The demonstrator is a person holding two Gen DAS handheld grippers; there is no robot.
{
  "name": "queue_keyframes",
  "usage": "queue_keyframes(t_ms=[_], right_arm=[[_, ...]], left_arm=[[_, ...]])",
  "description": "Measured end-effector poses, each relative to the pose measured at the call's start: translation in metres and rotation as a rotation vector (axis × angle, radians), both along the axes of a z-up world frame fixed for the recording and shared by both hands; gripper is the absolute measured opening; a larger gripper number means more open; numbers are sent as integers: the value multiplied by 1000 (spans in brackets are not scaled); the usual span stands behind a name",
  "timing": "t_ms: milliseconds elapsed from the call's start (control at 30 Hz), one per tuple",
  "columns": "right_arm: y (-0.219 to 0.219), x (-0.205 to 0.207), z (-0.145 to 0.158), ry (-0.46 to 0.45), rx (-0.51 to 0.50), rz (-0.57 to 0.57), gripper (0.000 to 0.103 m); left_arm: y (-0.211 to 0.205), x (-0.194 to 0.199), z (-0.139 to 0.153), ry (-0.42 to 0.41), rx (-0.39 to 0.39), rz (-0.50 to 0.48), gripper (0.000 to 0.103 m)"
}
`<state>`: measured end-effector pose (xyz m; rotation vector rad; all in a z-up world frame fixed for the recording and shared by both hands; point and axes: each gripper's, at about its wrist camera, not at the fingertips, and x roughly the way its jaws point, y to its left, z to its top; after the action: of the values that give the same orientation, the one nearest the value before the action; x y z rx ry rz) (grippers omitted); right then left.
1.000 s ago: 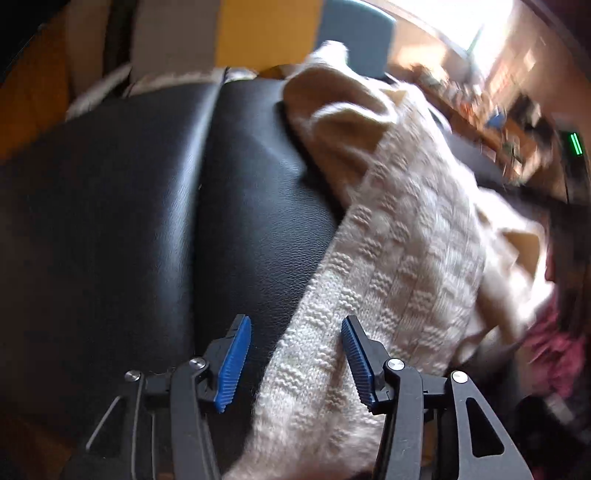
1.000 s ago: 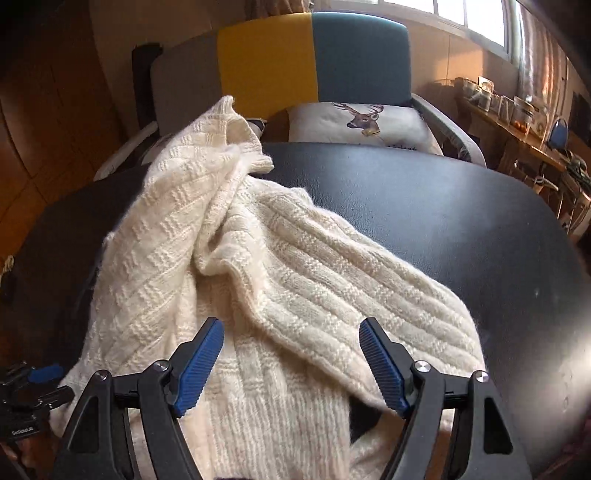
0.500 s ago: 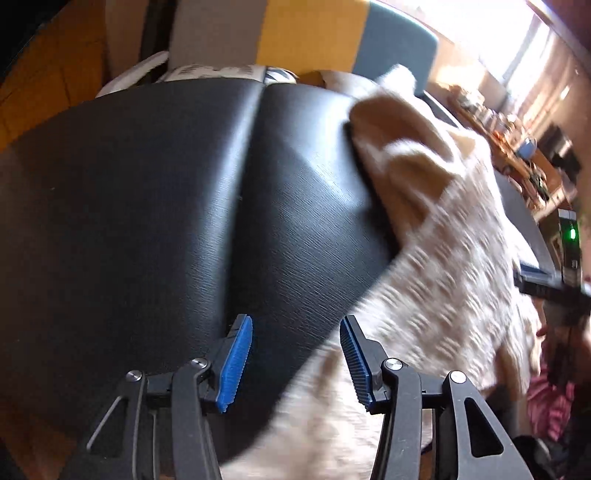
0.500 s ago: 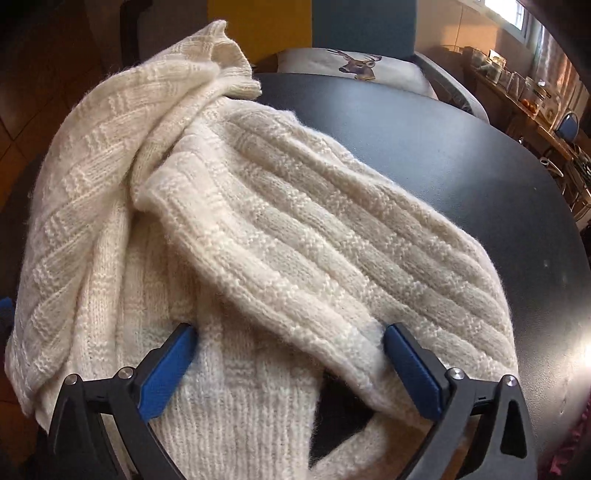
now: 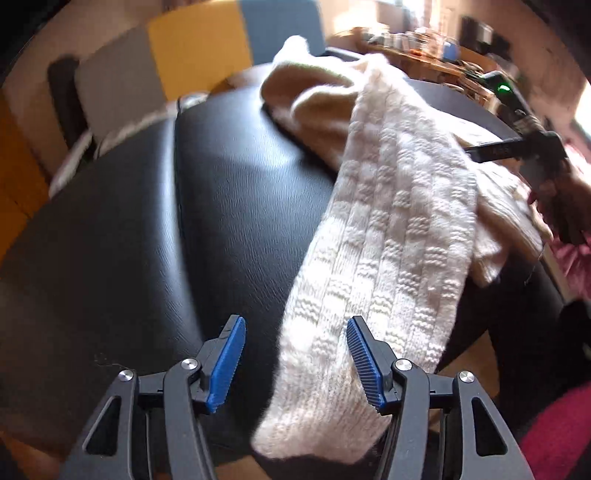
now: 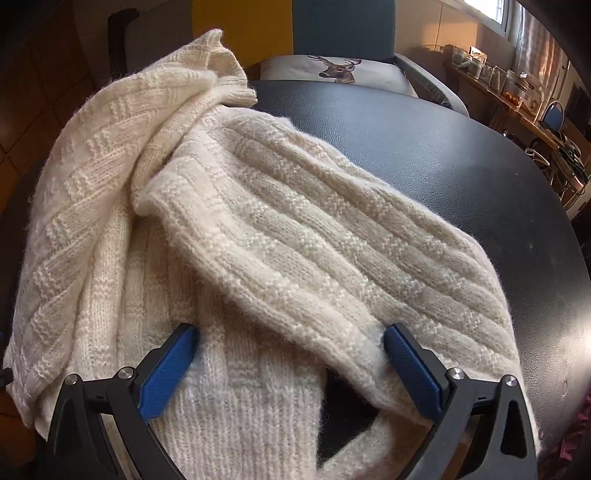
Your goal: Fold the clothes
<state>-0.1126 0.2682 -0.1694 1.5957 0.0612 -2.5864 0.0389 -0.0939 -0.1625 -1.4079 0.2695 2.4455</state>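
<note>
I hold my left gripper [image 5: 295, 358] low over the near edge of a black padded surface [image 5: 229, 206], pointing across it toward the far side. Its two blue-padded fingers [image 5: 226, 363] stand apart, gripping nothing. A long knitted strip of the cream sweater [image 5: 391, 236] runs from the far right down toward me; its near end passes between these fingers, lying against the right-hand pad, while the left pad is clear of the cloth. At the right edge of this view, my other hand [image 5: 565, 206] holds the dark body of the second tool, which lies over the sweater's far part. My right gripper [image 6: 288, 363] is lowered onto the bunched sweater [image 6: 258, 236], tilted down and aimed toward the far end of the surface. Its blue fingers [image 6: 166, 373] are spread wide, and both pads press into the knit: the left one on the flat ribbed panel nearest me, the right one tucked against the thick folded edge that crosses diagonally from the left to the near right. The sweater is heaped on the left and near part of the black surface [image 6: 461, 155], with a cuff or collar standing up at the far left. Beyond the far edge sits a chair [image 6: 343, 26] with a deer-print cushion [image 6: 338, 68].
</note>
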Motion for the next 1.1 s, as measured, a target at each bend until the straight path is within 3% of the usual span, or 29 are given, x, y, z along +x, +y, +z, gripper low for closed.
queue_keyframes(t_ms=[100,167,267,333,467,567,600,667,733,800,867,1000,1100], right_arm=[[-4,-3,1,-3,3,0,103],[-1,3,2,-8,4,1,103],[3,10,4,-18,3,2,103],[2,10,5,-19,4,1,103],[-3,8,9,-14,7,-5,103],[-7,7,13,-10,9,-10,103],[-8,8,13,-11,9,-10,103],[-8,9,13,-10,7,-11,103],[-9,9,13,-5,8,-14,103],[-10,9,15,-8,8,-16,103],[-13,9,17,-15,8,-16,103],[-16,9,21,-36,8,-16,103],[-22,6,28,-55,16,-8,103]], left_arm=[[-22,-8,5,2,67,129,20],[-36,-13,9,4,112,215,8],[-87,-28,22,37,163,418,7],[-122,-31,36,75,144,523,7],[-170,-31,53,106,84,622,7],[-184,-57,56,57,36,679,8],[-186,-67,59,24,57,698,9],[-201,-57,83,34,188,739,11],[-204,-41,104,93,326,723,24],[-200,-30,117,137,389,709,40],[-187,-27,118,146,351,668,46],[-140,-27,107,89,241,527,46],[-102,-42,101,59,214,425,46]])
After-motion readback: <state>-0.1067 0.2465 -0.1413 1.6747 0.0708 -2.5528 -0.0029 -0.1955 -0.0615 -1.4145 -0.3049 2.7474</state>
